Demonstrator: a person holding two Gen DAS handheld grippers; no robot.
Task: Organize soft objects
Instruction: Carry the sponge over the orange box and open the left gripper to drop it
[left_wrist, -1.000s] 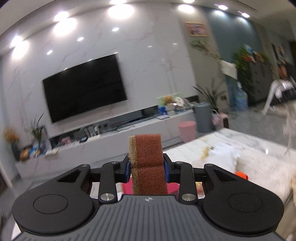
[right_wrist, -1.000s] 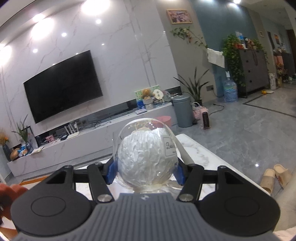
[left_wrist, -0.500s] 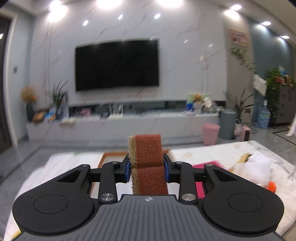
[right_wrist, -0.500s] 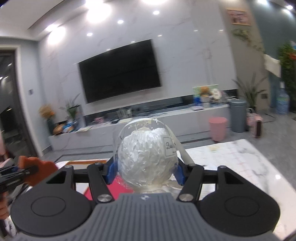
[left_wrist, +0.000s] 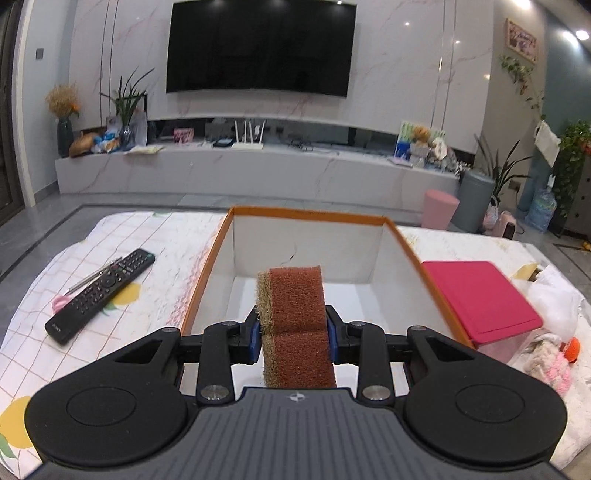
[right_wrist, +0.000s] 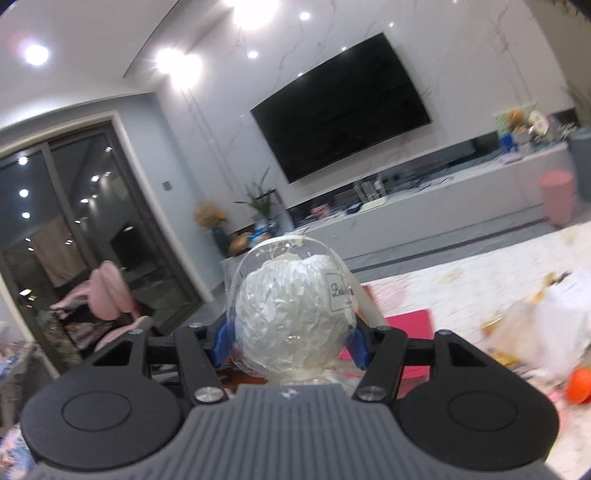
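The left gripper (left_wrist: 293, 341) clamped the brown scouring sponge (left_wrist: 293, 325) above the orange-rimmed box (left_wrist: 310, 214) (apparently empty); releasing it came next. The right gripper (right_wrist: 291, 339) squeezed a clear-wrapped white ball (right_wrist: 291, 314).

A black remote control (left_wrist: 99, 295) lies on the checked tablecloth (left_wrist: 166, 251), its far end over a pair of pink-handled scissors (left_wrist: 64, 300). Beyond the table a large dark television (left_wrist: 260, 46) hangs on the marble wall above a long low cabinet (left_wrist: 236, 170), which carries a white router (left_wrist: 248, 137) and potted plants (left_wrist: 127, 107). A pink stool (left_wrist: 439, 209) and a grey bin (left_wrist: 474, 201) stand on the floor to the right.
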